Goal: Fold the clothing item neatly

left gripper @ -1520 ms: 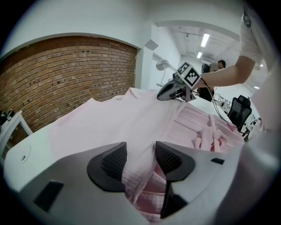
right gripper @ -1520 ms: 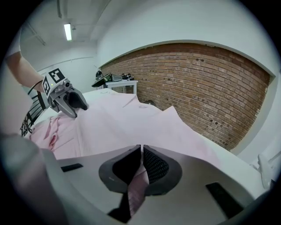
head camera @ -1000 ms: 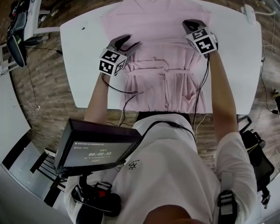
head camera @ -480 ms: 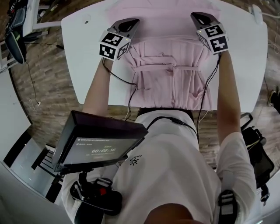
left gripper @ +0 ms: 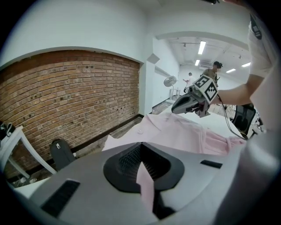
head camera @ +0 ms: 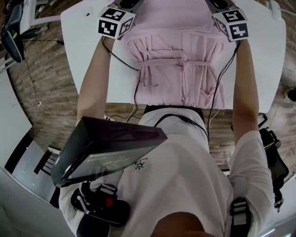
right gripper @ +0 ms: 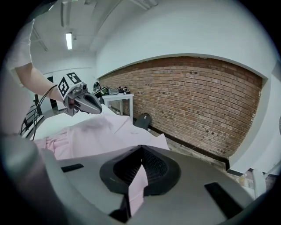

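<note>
1. Head view:
   - The pink garment (head camera: pixel 175 18) lies lengthwise on the white table (head camera: pixel 83 60). Its hem hangs over the near edge and its waist tie (head camera: pixel 185 61) crosses the middle.
   - A second ago both tools sat beside the waist. The left gripper (head camera: pixel 125 4) and right gripper (head camera: pixel 218 3) have since travelled to the far end, one on each side of the garment.
   - The cloth between them now shows long pleats.

2. Left gripper view:
   - The left gripper (left gripper: pixel 141 169) has its jaws clamped together on a strip of pink cloth. A second ago the head view showed them spread.
   - The garment (left gripper: pixel 175 132) rises off the table and spans across to the right gripper (left gripper: pixel 193 101).

3. Right gripper view:
   - The right gripper (right gripper: pixel 139 169) is likewise pinched tight on a pink fold.
   - The garment (right gripper: pixel 92 132) runs over to the left gripper (right gripper: pixel 81 103).

4. Assessment: both sides appear secured, so the grasp step looks complete. The fold itself is not yet made. The next move likely carries the held cloth over evenly, as uneven tension could skew the pleats.
</note>
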